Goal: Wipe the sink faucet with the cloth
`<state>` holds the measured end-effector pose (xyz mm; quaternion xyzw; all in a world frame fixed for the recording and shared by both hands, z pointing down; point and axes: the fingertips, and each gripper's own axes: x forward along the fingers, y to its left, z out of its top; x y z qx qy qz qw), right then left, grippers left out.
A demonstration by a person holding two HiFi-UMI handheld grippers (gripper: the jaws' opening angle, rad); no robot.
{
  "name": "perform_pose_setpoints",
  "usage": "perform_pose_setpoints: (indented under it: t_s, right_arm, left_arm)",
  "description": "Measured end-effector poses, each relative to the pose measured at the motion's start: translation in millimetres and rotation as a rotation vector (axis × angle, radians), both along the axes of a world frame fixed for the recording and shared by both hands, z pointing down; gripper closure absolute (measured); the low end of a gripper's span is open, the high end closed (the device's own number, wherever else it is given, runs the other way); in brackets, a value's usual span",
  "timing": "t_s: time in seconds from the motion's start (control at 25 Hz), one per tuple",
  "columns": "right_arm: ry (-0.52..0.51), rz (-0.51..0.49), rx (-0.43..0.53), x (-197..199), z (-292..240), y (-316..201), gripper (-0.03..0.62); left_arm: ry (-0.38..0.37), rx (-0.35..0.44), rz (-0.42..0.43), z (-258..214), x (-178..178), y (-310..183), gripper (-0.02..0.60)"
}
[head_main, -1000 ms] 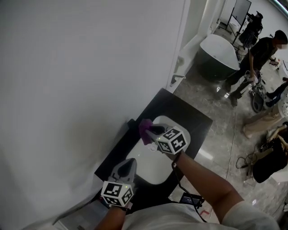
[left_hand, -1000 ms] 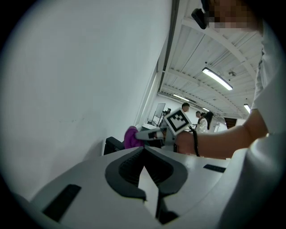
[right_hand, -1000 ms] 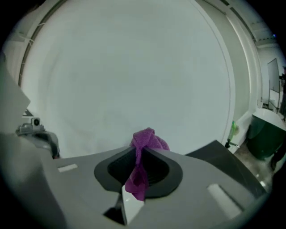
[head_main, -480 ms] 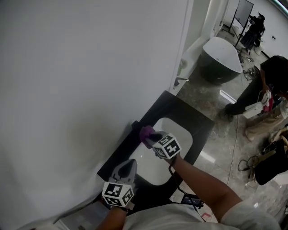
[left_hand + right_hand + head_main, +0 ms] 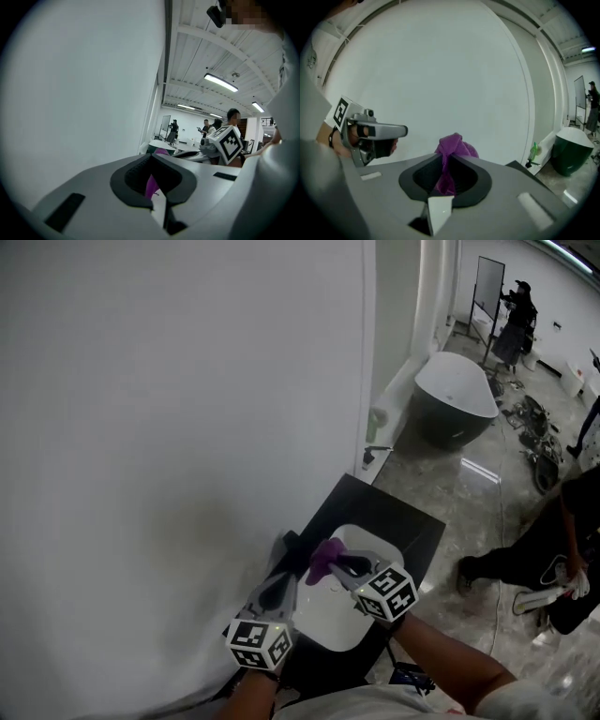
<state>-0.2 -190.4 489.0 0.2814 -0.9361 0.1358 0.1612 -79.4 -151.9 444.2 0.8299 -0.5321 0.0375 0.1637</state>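
My right gripper (image 5: 334,564) is shut on a bunched purple cloth (image 5: 322,557), held over the back of the white sink basin (image 5: 330,613), which is set in a black counter (image 5: 412,521). In the right gripper view the cloth (image 5: 453,146) sticks up out of the shut jaws (image 5: 447,180). My left gripper (image 5: 282,549) points along the wall just left of the cloth, apart from it, with its jaws together and nothing in them. The black faucet (image 5: 293,542) shows only as a dark stub behind the left gripper's tip. In the left gripper view, the cloth (image 5: 161,151) shows ahead past the jaws (image 5: 152,180).
A plain white wall (image 5: 169,427) runs close along the left. On the marble floor to the right are a dark freestanding bathtub (image 5: 455,395), a green bottle (image 5: 378,423) on a ledge, and a person (image 5: 553,549) bending close to the counter. Another person (image 5: 518,306) stands far back.
My left gripper has risen from the counter's near edge to beside the faucet and cloth. The right gripper still holds the cloth there. A person has come closer on the right.
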Motion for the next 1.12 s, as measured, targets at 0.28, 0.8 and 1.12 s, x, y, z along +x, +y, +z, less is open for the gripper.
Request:
perform_pose_setpoints:
  t_s: [0.28,0.8,1.12]
  right_arm:
    - [-0.095,0.038,0.173,-7.3,-124.1,4.8,0.542]
    - [-0.128,0.094,0.198,-6.0,-147.3,2.7,0.544]
    - [-0.127,0.103,0.199,-6.1,-145.6,1.8,0.545]
  left_arm:
    - [-0.01,0.093,0.005,-80.8,4.5,-20.1,0.575]
    - [-0.004,0.101,0.015,-97.6,2.0,-24.1,0.575]
    - [-0.004,0.086,0.015,-85.8,-0.4,-27.1,0.575]
